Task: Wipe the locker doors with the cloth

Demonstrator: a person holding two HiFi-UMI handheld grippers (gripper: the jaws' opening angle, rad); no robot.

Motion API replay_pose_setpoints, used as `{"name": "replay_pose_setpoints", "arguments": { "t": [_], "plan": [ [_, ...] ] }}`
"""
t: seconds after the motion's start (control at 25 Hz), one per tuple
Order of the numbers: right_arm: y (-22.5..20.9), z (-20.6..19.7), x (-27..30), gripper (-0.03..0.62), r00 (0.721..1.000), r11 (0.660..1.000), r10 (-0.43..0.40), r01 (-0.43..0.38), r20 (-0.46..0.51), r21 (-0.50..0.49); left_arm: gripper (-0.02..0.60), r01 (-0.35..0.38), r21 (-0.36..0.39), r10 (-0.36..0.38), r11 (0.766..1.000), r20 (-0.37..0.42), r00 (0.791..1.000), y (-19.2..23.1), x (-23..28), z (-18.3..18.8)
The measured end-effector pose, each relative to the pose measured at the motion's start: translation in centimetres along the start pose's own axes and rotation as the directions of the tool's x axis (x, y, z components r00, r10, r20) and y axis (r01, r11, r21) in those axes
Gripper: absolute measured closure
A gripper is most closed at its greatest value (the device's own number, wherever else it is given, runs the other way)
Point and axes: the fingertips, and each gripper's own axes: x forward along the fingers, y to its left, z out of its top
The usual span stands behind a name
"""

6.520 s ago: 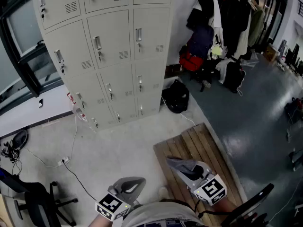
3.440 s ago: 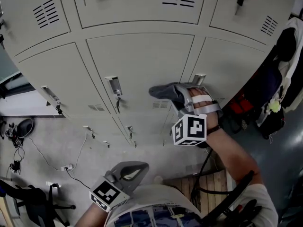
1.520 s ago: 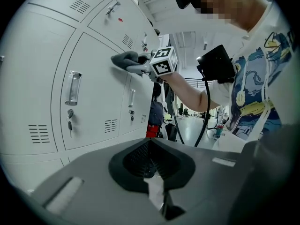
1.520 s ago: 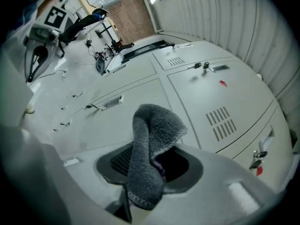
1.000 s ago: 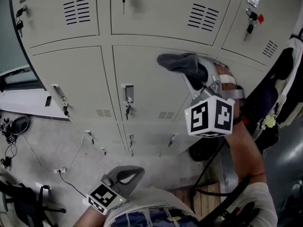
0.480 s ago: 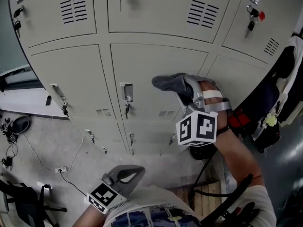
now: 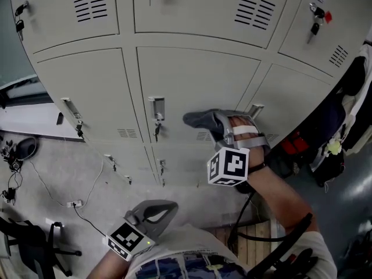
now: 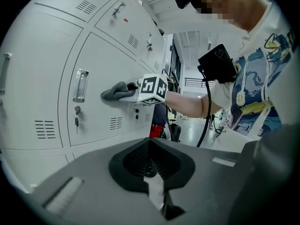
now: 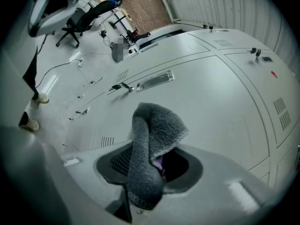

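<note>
One fuzzy grey cloth point(image 9: 155, 128) clamped in right gripper point(image 9: 149, 171), against smooth locker door point(image 7: 192, 80); left gripper point(image 8: 150, 170) closed.

No word, number or brand can be read anywhere. The locker doors point(image 7: 195, 80) carry no legible label; the marker cube point(image 7: 228, 166) at centre frame shows only black-and-white square patterns.

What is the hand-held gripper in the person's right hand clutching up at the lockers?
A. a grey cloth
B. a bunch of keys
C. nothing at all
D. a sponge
A: the right hand-held gripper is shut on a grey cloth, which it holds at a locker door.
</note>
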Motion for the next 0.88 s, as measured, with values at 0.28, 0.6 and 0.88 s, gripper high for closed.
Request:
{"name": "replay_pose_setpoints", "arguments": {
  "t": [0.28, 0.6, 0.88],
  "plan": [
    [5.3, -0.5, 2.0, 0.447, 0.995, 0.996, 0.085, -0.085, -0.042, -0.005, 0.578, -0.011, 0.007, 0.011, 1.0, 0.0, 1.0, 0.3, -0.2, 0.1],
    [10.0, -1.2, 3.9, 0.447, 0.981, 0.984, 0.178, -0.178, -0.077, 0.009, 0.578, -0.018, 0.022, 0.018, 1.0, 0.0, 1.0, 0.5, -0.3, 0.3],
    [13.3, -1.6, 5.3, 0.447, 0.969, 0.972, 0.235, -0.235, -0.083, 0.009, 0.578, -0.017, 0.017, 0.017, 1.0, 0.004, 1.0, 0.5, -0.5, 0.1]
  ]
}}
